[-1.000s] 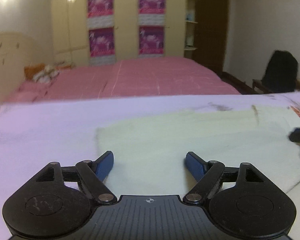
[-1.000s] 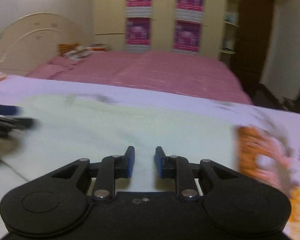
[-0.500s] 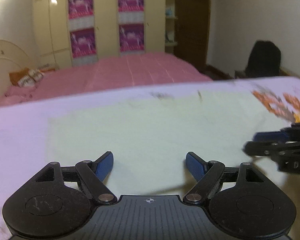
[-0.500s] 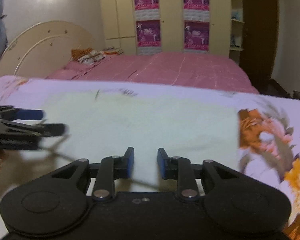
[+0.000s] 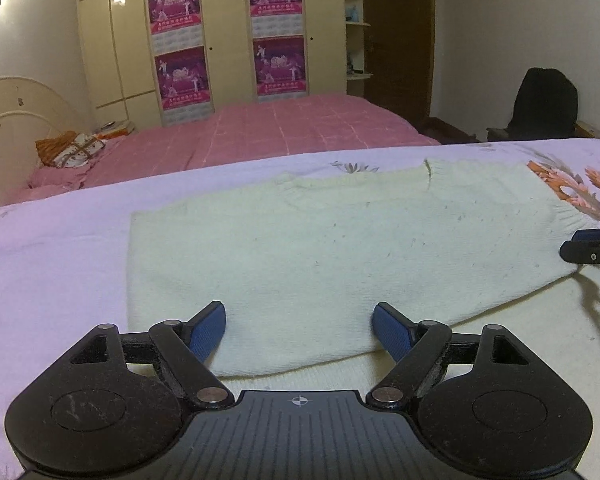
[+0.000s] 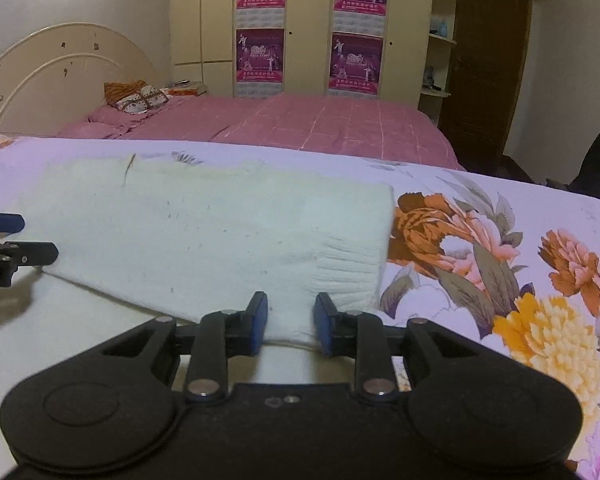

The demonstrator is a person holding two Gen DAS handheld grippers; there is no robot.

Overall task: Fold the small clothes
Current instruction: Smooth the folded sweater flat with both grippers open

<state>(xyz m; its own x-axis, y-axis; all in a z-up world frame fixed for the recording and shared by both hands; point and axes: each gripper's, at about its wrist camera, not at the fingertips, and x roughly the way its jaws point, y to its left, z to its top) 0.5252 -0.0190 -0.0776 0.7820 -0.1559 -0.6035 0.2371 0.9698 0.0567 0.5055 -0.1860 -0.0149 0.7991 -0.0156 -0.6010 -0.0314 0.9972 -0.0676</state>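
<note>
Both the left gripper point(image 5: 299, 330) and the right gripper point(image 6: 291, 322) are black plastic with blue ribbed pads, silver pivot screws and round hubs.

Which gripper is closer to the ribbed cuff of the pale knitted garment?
Right. The right gripper sits at the near edge of the ribbed cuff. The left gripper is over the garment's opposite end.

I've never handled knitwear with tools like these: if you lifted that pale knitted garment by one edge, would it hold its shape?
Probably not. The pale knitted garment lies folded flat on the flowered bedspread, so it looks soft and would likely droop. Its ribbed cuff suggests stretch. The fuzzy knit seems unlikely to slip.
</note>
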